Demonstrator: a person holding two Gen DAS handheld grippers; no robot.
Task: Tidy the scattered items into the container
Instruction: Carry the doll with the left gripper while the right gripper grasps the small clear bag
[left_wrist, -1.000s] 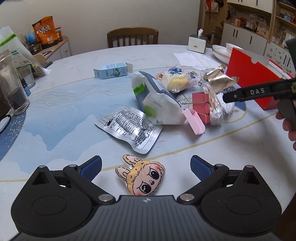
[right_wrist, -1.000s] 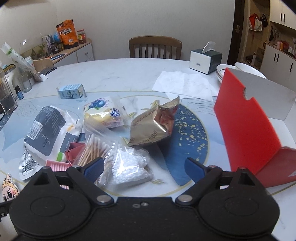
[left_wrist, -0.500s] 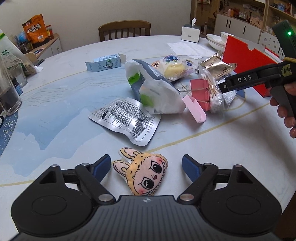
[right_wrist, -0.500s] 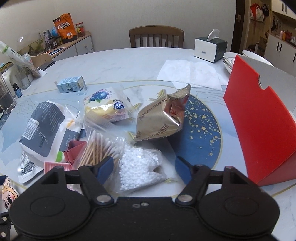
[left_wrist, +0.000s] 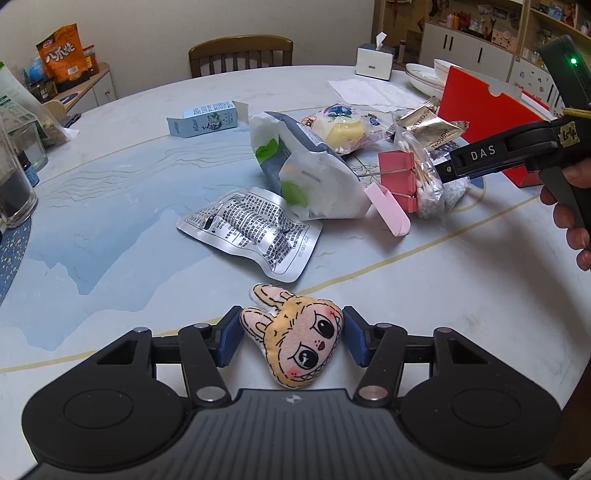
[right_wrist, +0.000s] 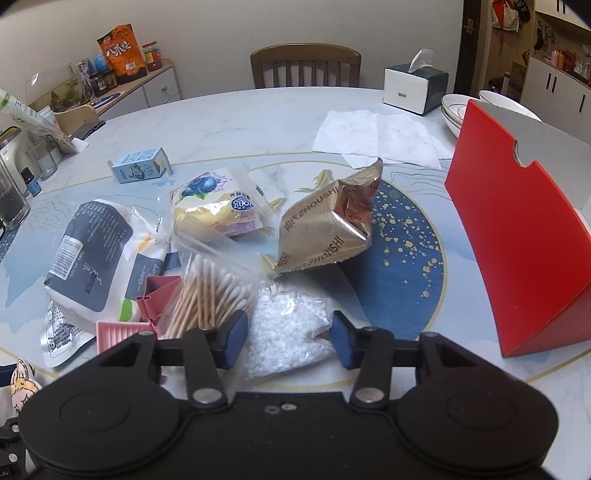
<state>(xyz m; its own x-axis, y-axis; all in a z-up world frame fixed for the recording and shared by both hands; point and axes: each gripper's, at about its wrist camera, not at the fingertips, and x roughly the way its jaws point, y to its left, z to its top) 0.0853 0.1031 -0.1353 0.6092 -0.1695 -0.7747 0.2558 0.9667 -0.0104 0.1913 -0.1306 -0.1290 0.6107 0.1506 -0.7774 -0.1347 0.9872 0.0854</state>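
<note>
A plush bunny doll (left_wrist: 299, 343) lies on the round table between the blue pads of my left gripper (left_wrist: 291, 338). Its jaws are closing and both pads touch the doll's sides. My right gripper (right_wrist: 288, 341) is closing too, its pads against a clear bag of white pellets (right_wrist: 284, 328); a bag of cotton swabs (right_wrist: 210, 291) sits by its left finger. In the left wrist view the right gripper (left_wrist: 441, 171) reaches into the pile, with a hand behind it. The red box (right_wrist: 517, 251) stands open at the right.
The pile holds a gold snack packet (right_wrist: 321, 232), a wrapped bun (right_wrist: 218, 206), a tissue pack (right_wrist: 92, 254), a silver pouch (left_wrist: 255, 229) and a pink binder clip (left_wrist: 397, 173). A blue carton (left_wrist: 205, 120), a tissue box (right_wrist: 413, 88), bowls (right_wrist: 458, 107) and a glass jar (left_wrist: 14, 192) stand around them.
Both grippers have narrowed from wide open. The left pads have come in against the doll, the right pads against the pellet bag. Neither hand has moved much.
</note>
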